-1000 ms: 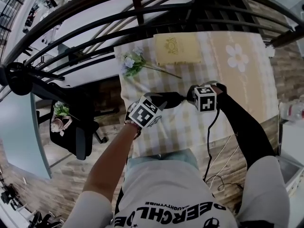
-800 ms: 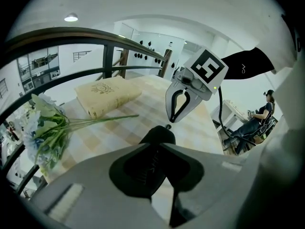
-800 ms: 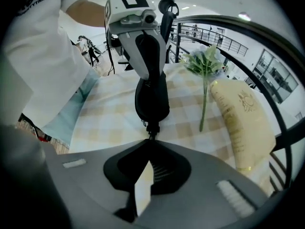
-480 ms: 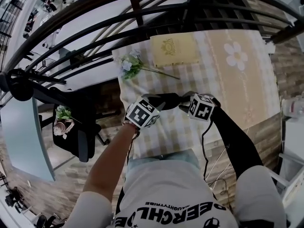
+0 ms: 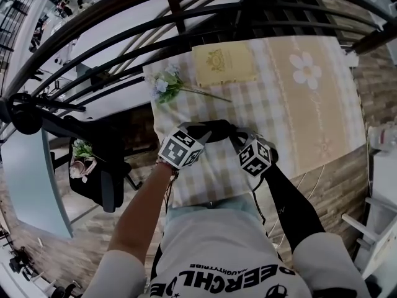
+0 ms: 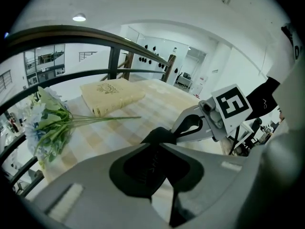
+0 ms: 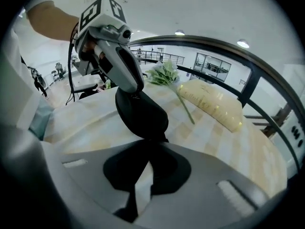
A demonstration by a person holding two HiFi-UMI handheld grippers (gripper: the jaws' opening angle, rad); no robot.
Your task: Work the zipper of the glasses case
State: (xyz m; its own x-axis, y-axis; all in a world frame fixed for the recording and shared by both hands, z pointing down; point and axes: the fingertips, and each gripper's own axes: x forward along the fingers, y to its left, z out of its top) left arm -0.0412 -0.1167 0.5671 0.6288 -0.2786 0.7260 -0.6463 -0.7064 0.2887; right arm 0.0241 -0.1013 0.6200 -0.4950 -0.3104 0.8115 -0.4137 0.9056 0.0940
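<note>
The black glasses case (image 5: 217, 131) hangs just above the checked tablecloth between my two grippers. My left gripper (image 5: 203, 135) is shut on its left end; in the left gripper view the case (image 6: 159, 136) runs out of the jaws. My right gripper (image 5: 237, 140) sits at the case's right end. Its jaws have just been closing and now pinch a small black tab, apparently the zipper pull (image 7: 159, 137), under the bulging case (image 7: 141, 112). The left gripper (image 7: 127, 86) shows above, clamped on the case. From the left side, the right gripper (image 6: 180, 131) meets the case tip.
A cream book (image 5: 223, 64) and a bunch of artificial flowers (image 5: 167, 84) lie at the table's far side. A beige flower-print runner (image 5: 307, 70) covers the right part. Black railings (image 5: 186, 17) curve behind the table (image 5: 285, 123). A cable (image 5: 259, 207) hangs from the right gripper.
The right gripper has shifted left and toward me and rolled, its marker cube now tilted. The left gripper and the case stayed nearly still.
</note>
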